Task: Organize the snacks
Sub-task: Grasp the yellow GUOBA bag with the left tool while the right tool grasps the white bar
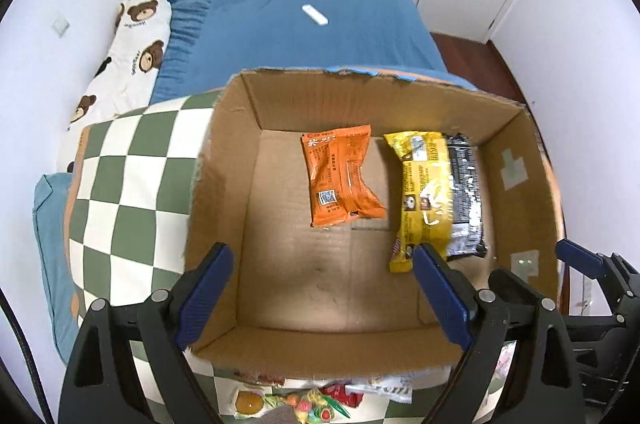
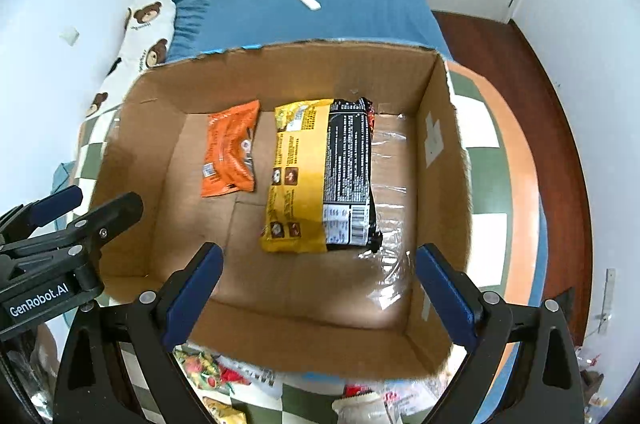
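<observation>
The left gripper (image 1: 320,294) and the right gripper (image 2: 318,290) are held side by side above the near rim of an open brown cardboard box (image 1: 224,208), both angled down into it. On each, the blue-padded jaws are spread wide and nothing is gripped. On the box floor an orange foil snack packet (image 1: 340,176) is seen apart from a yellow-and-black noodle packet (image 2: 320,176). More loose snack wrappers (image 1: 296,402) are spread on the green-and-white checkered cloth (image 1: 120,184) before the box.
</observation>
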`<state>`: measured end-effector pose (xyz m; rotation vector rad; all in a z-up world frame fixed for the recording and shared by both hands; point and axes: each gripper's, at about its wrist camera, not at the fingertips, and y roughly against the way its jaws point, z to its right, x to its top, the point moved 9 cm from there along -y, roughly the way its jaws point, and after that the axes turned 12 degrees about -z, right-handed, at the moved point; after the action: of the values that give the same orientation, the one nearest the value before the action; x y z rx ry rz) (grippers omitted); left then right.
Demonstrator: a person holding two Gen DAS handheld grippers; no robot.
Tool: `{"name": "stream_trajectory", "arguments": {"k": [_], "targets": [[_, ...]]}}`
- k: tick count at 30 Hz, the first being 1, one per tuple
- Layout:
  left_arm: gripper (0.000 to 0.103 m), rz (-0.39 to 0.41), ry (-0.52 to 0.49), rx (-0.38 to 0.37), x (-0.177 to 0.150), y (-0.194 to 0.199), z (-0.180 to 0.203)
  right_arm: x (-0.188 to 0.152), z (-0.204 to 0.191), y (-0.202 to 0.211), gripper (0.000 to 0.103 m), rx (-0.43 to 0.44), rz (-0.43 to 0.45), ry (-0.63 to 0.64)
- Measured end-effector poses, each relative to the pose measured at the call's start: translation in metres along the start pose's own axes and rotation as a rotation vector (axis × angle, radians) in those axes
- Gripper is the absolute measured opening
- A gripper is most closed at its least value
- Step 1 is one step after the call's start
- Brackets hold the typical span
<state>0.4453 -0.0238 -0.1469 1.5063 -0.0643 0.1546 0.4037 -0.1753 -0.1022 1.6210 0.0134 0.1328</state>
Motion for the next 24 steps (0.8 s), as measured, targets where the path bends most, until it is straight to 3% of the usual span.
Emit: {"name": "stream_trajectory", "arguments": {"k": [8, 12, 17, 24], "targets": [[0.092, 0.069, 0.008, -0.045, -0.041, 0.044, 0.000, -0.039, -0.010, 0.039, 0.099, 0.048, 0.077, 0.009], [0.092, 0.069, -0.007, -0.030, -0.086, 0.046, -0.001, -0.072, -0.012, 0.037, 0.099, 0.064, 0.076, 0.017], [0.092, -0.015, -0.082, 0.028, -0.156, 0.011, 0.001, -0.126, -0.002, -0.001, 0.099, 0.086, -0.011, 0.002], [0.092, -0.199, -0.378, 0.131, -0.262, -0.066, 0.024, -0.186, 0.034, -0.073, 0.099, 0.080, -0.163, -0.062]]}}
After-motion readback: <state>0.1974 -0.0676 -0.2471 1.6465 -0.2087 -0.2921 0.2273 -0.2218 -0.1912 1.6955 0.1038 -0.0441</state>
